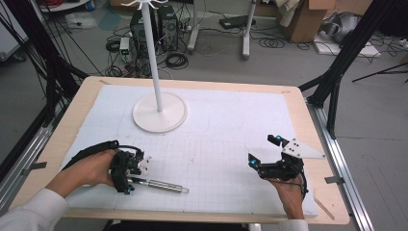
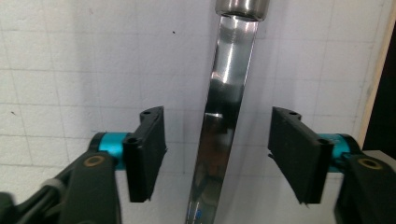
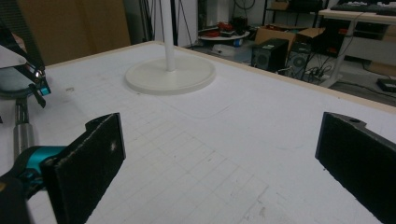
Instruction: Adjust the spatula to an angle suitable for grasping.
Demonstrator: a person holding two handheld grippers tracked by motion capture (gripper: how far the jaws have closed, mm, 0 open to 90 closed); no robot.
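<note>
Covering most of the wooden table point(image 1: 57, 139), a white gridded mat point(image 1: 216, 139) is lying flat and carrying everything else. Standing on its far left-centre part, a white stand point(image 1: 159, 111) with a round base and a thin upright pole is rising out of the top of the high view; in the right gripper view it point(image 3: 171, 73) is sitting far off, well apart from both grippers and not blocking either one. Resting near the front right of the mat, the right gripper point(image 1: 263, 152) is being held by a hand coming in from the near edge, its jaws standing wide apart with nothing but bare mat between them. Working at the near left, the left gripper point(image 1: 136, 171) is pointing right along the mat, and its jaws are standing partly apart on either side of a metal tool point(image 1: 161, 185) without touching it; a clear gap is showing on each side in the left gripper view. That shiny tool point(image 2: 219, 130), a slim flat bar joining a rounder handle, is lying on the mat near the front edge, stretching rightward from the left gripper.
</note>
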